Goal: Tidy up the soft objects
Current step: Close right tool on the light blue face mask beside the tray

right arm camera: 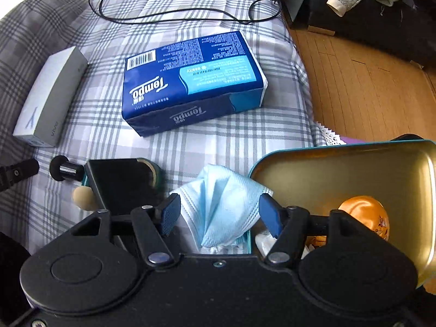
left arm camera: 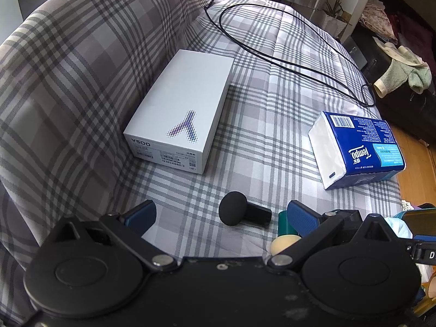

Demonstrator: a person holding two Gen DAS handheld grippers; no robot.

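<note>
In the right wrist view a crumpled light-blue face mask point(right arm camera: 218, 199) lies between the fingers of my right gripper point(right arm camera: 219, 215), which is open; the pads do not press on it. The mask drapes over the rim of an open teal tin point(right arm camera: 354, 169) with a gold inside, and an orange satin object point(right arm camera: 365, 212) lies in that tin. A blue Tempo tissue pack point(right arm camera: 190, 81) rests on the plaid sofa cover ahead. My left gripper point(left arm camera: 222, 214) is open over the sofa and holds nothing. A black foam-tipped microphone point(left arm camera: 237, 212) lies on the cover between its fingertips.
A white phone box point(left arm camera: 179, 109) sits against the sofa back, and a black cable point(left arm camera: 272, 57) loops across the seat. A beige foam ball point(right arm camera: 83, 196) and a flat black object point(right arm camera: 120, 185) lie left of the mask. Wooden floor point(right arm camera: 368, 81) drops off right of the seat edge.
</note>
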